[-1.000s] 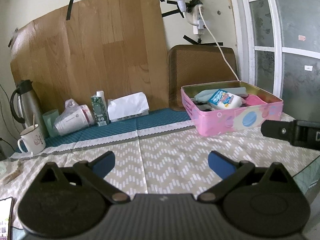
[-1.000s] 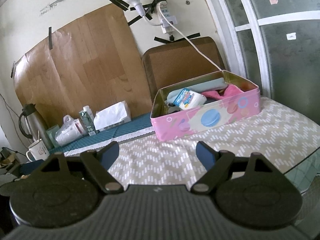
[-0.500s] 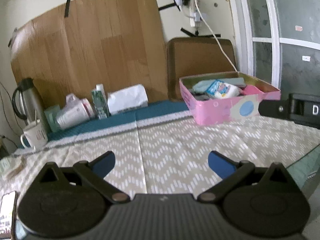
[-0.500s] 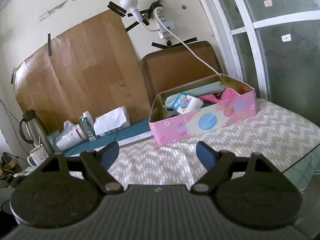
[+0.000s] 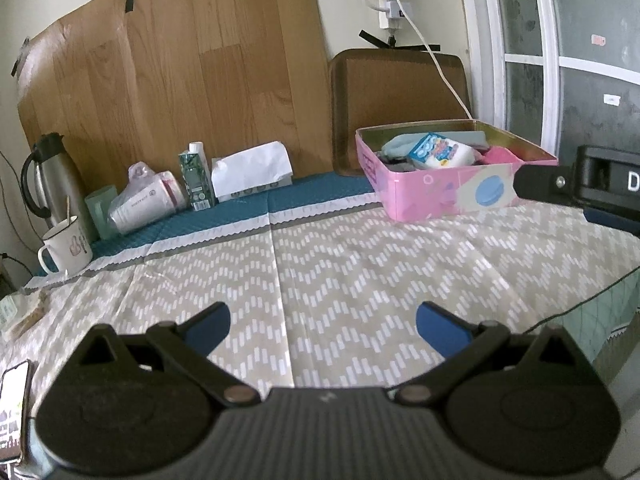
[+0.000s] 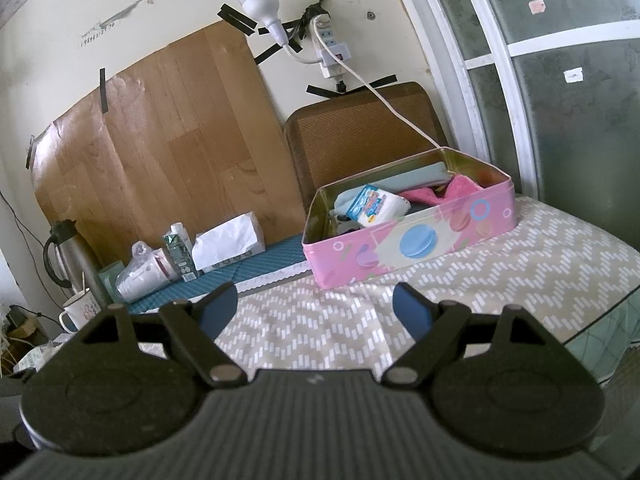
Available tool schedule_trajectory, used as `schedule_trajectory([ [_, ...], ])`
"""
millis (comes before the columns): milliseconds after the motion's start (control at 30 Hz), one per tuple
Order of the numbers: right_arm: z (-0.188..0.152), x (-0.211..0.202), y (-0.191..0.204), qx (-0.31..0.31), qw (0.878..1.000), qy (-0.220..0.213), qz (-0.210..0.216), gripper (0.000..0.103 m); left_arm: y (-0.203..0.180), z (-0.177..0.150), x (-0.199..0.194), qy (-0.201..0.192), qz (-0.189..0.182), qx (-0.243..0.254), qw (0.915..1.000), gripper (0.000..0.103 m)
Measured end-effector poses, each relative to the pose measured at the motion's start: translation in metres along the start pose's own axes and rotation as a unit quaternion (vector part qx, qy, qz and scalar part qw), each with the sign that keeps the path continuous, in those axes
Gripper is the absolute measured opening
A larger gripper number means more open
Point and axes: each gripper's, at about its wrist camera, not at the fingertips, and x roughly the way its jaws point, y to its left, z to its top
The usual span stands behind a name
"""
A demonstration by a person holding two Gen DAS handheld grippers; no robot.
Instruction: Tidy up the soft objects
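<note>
- The left gripper point(image 5: 322, 322) hangs over the zigzag tablecloth point(image 5: 360, 276) with its blue pads spread wide and nothing between them.
- Same deal with the right gripper point(image 6: 316, 310): claw wide, empty, above the cloth. Part of it also pokes into the left wrist view at about 3 o'clock.
- The pink tin point(image 5: 448, 192) sits lidless at roughly 2 o'clock from the left gripper, and at 1 o'clock in the right wrist view point(image 6: 408, 240), well apart from both claws.
- Inside the tin: a white tissue pack point(image 6: 376, 206) with blue print lying on top, a pink cloth point(image 6: 444, 192) bunched toward the right end, and a light blue soft thing point(image 5: 398, 146) behind the pack. There's darker stuff underneath, but it's hard to tell what.
- Along the back edge at 10–11 o'clock in the left view: a white tissue box point(image 5: 252, 170), a green carton point(image 5: 195, 180), a stack of cups in a plastic bag point(image 5: 144, 200), a mug point(image 5: 66, 244) and a thermos jug point(image 5: 52, 176).
- A phone point(image 5: 14, 408) peeks in at 8 o'clock.
</note>
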Motion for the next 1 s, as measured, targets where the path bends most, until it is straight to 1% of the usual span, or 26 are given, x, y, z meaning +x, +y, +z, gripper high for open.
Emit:
schedule_trajectory([
  [433, -0.0008, 0.0001, 0.0008, 0.001, 1.0, 0.004, -0.002, 0.087, -0.004, -0.0052, 0.0054, 0.017, -0.009, 0.007, 0.9998, 0.103],
  [1000, -0.0018, 0.001, -0.0003, 0.001, 1.0, 0.006, 0.0, 0.087, -0.0074, -0.0098, 0.0068, 0.026, -0.015, 0.017, 0.9994, 0.103],
])
